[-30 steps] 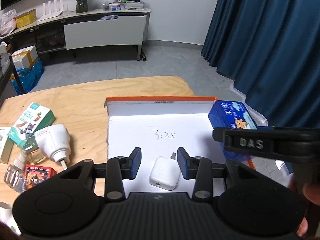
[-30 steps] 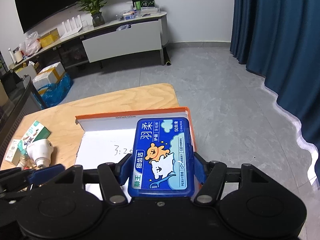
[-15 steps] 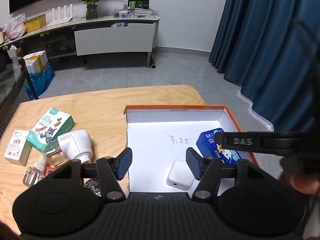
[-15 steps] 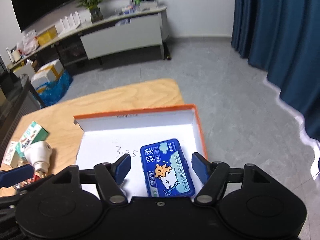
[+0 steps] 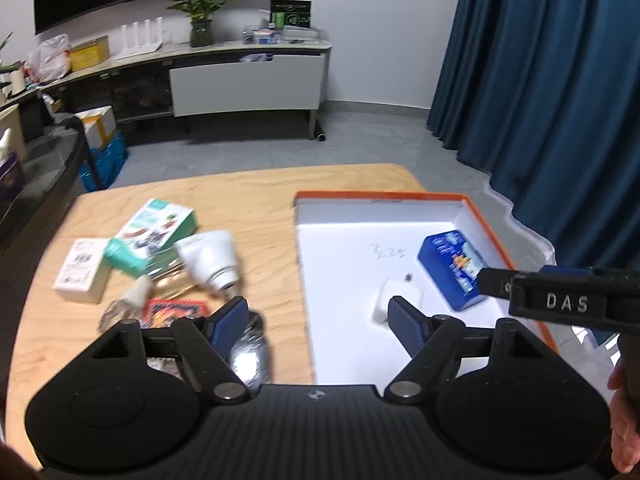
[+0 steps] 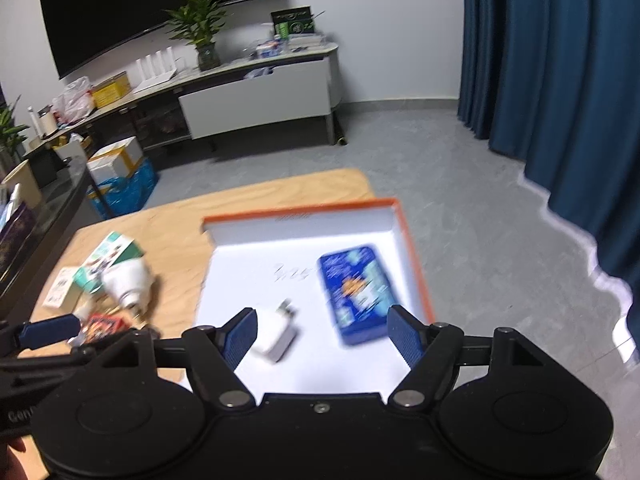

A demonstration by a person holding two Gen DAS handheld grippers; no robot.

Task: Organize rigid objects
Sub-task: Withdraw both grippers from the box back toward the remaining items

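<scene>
An orange-rimmed white tray (image 5: 380, 197) sits on the right of the wooden table (image 5: 248, 196). A blue printed box (image 5: 448, 268) lies flat in it by the right wall, with a white charger (image 5: 396, 298) just to its left. My left gripper (image 5: 316, 314) hovers over the tray's near left edge; its jaws are opening with nothing gripped. My right gripper (image 6: 322, 328) is drawn back from the blue box (image 6: 356, 288) and the charger (image 6: 276, 332); its jaws are opening too and touch neither.
A loose pile lies left of the tray: a green carton (image 5: 152, 236), a small white box (image 5: 82, 270), a white bulb (image 5: 212, 260), a red pack (image 5: 176, 310) and a clear bottle (image 5: 128, 304). The right gripper's arm (image 5: 560, 300) crosses the tray's right edge.
The right gripper let go of the blue box, which now lies in the tray. The left gripper released the charger. Both grippers pulled back and spread wider.
</scene>
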